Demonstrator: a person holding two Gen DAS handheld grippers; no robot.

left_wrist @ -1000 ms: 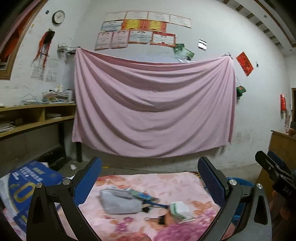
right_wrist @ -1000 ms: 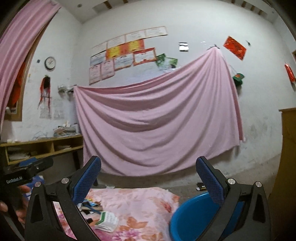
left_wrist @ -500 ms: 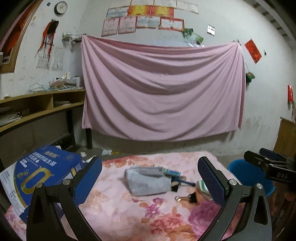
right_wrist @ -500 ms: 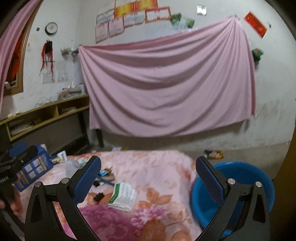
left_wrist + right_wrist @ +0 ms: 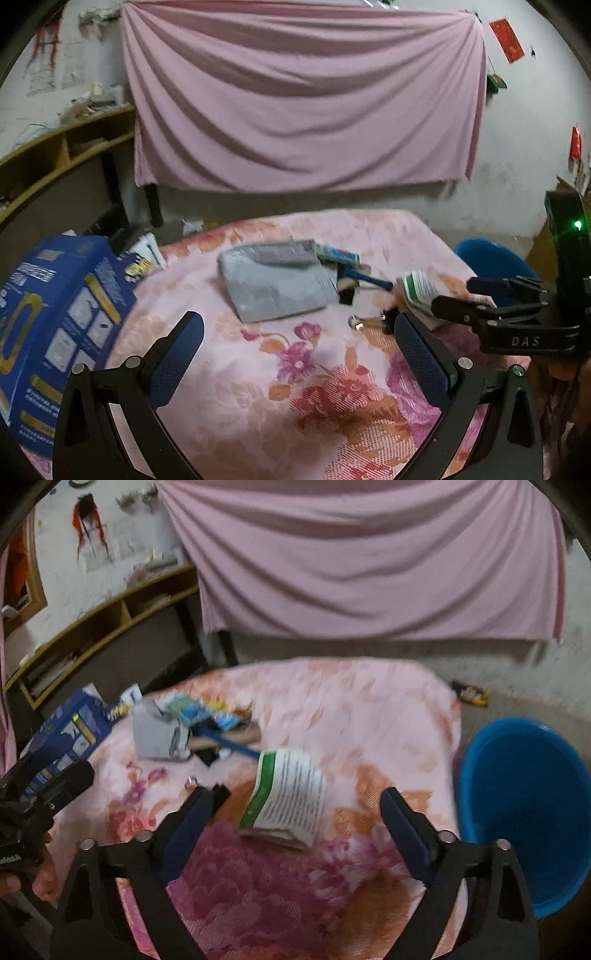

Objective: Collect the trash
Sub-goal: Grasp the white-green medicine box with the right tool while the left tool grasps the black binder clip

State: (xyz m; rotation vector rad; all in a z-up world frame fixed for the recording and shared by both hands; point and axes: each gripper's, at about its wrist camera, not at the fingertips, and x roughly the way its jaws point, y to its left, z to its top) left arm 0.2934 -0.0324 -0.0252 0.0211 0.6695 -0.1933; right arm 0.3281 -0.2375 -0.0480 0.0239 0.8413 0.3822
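Right gripper [image 5: 295, 805] jaws closing, straddling untouched green-and-white folded paper leaflet [image 5: 284, 797] on floral pink cloth [image 5: 369, 720] | left gripper [image 5: 295, 339] apart, empty | leaflet likely light, floppy, slippery: pinch thick folded edge | blue plastic basin [image 5: 524, 805] beside.

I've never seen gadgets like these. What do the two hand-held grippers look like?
Each is a black frame that forks into two fingers with blue textured pads and silver bolts at the joints. In the left view, the left gripper shows this up close, and the right gripper beside it bears white letters "DAS" and a green light. The right gripper looks the same in its own view.
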